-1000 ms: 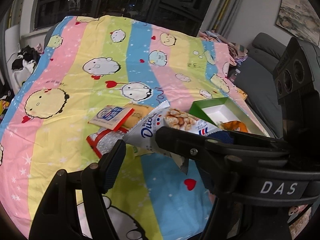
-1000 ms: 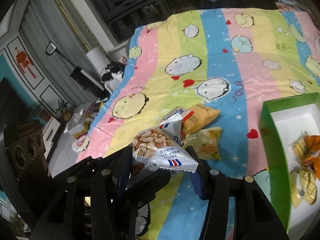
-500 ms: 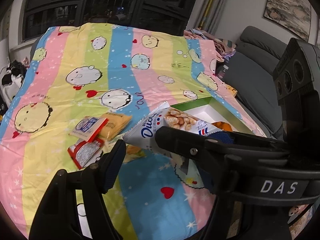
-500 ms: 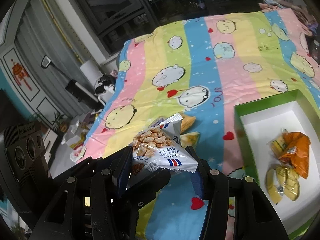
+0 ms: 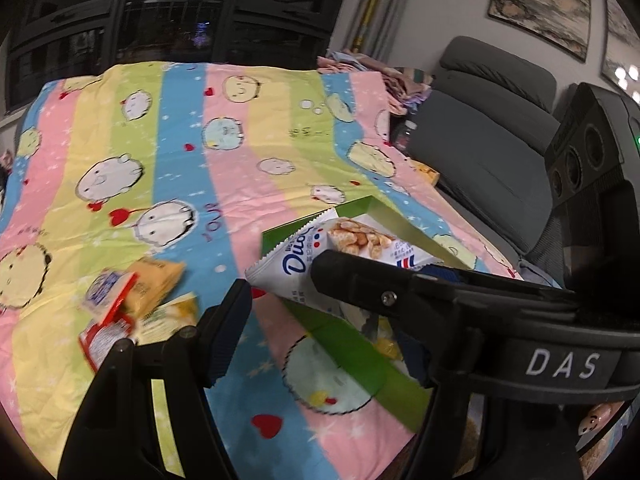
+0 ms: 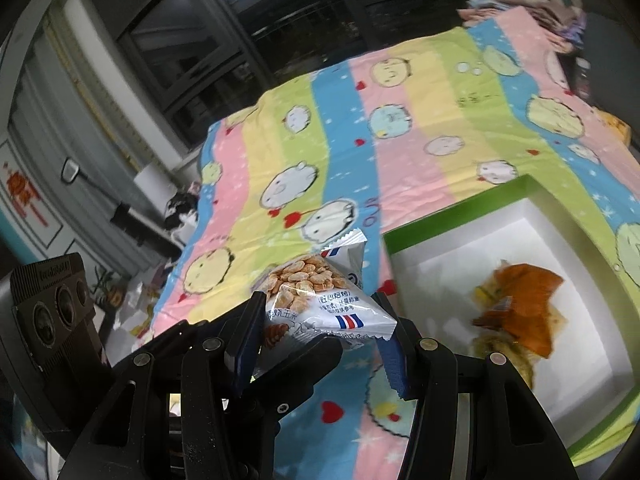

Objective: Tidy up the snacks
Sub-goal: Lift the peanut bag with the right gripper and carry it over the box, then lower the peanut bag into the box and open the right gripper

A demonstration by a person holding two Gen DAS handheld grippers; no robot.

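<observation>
My right gripper [image 6: 320,340] is shut on a white snack bag [image 6: 320,300] printed with roasted corn and holds it in the air, just left of the green box [image 6: 452,210]. The box has a white inside and holds an orange packet [image 6: 528,312] and yellow packets. In the left wrist view the same white bag [image 5: 340,256] sits in front of the box's green rim [image 5: 344,344], with the right gripper's arm across it. My left gripper [image 5: 320,316] is open and empty. Several snack packets [image 5: 132,300] lie on the striped cartoon bedsheet to the left.
The bed is covered by a pastel striped sheet [image 5: 240,160]. A grey sofa [image 5: 488,152] stands along the right side. Dark windows [image 5: 160,12] are behind the bed. Clutter lies on the floor [image 6: 136,304] at the left of the bed.
Both grippers have moved right, toward the green box, with the white bag still held. The loose packets have slid left in the left wrist view, and the box fills more of the right wrist view.
</observation>
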